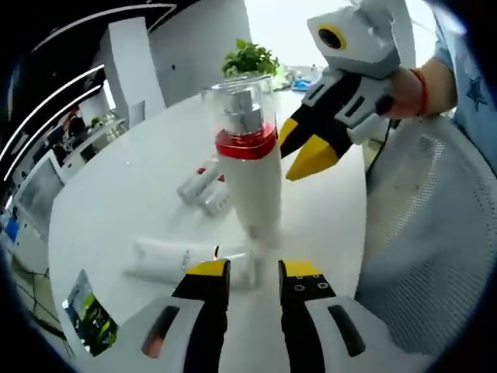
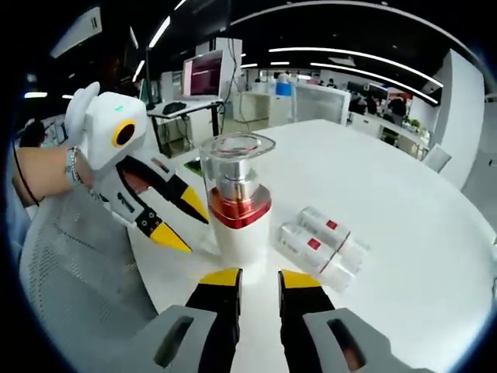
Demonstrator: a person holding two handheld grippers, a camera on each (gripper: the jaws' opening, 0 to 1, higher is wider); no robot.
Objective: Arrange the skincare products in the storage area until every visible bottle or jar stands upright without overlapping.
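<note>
A white pump bottle point(image 1: 255, 175) with a red collar and clear cap stands upright on the white round bench point(image 1: 116, 210), between both tools. Left tool point(image 1: 255, 272) and right tool point(image 2: 252, 280) are narrowly parted, empty. 2 small clear bottles point(image 2: 322, 241) and a white tube point(image 1: 182, 260) lie flat nearby.

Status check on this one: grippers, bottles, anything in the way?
Both grippers open, empty. Pump bottle upright between them. Two small bottles lying down; white tube lying flat. Nothing blocking.

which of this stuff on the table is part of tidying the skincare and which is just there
Part of the job: upright pump bottle, two small bottles lying side by side, white tube lying flat.

Just there: potted plant, mesh chair, card at the table edge, monitor.
</note>
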